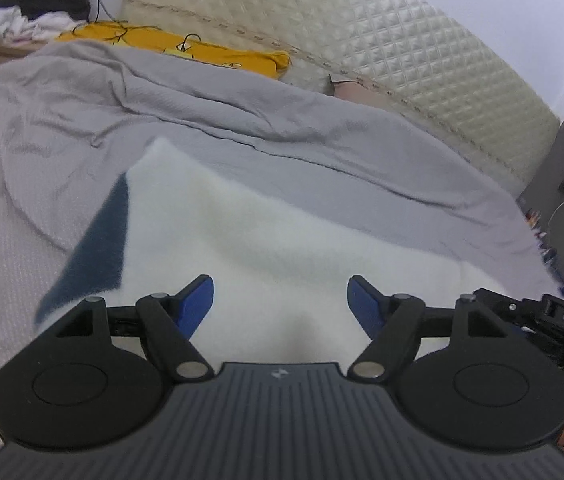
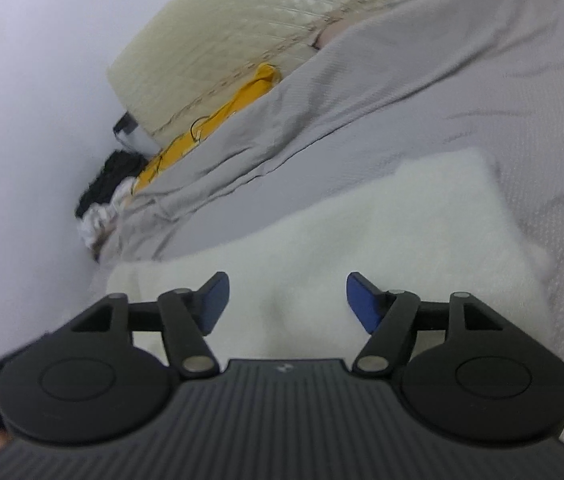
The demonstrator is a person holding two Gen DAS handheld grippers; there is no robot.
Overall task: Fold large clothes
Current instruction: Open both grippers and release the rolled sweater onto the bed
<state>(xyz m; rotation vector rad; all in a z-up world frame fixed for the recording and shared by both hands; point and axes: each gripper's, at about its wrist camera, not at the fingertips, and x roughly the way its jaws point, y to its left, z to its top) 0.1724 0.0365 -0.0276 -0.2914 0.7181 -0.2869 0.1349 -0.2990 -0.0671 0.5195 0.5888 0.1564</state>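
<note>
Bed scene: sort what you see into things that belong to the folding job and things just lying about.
Job:
- white fluffy garment with a dark blue part
- left gripper, open over it
- right gripper, open over it

Lying about:
- grey blanket
- yellow cloth
- black and white clothes pile
- quilted headboard

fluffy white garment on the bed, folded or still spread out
Folded, it seems: the fluffy white garment lies as a compact block with a squared corner on the grey bedspread, a dark blue part showing at one edge.
</note>
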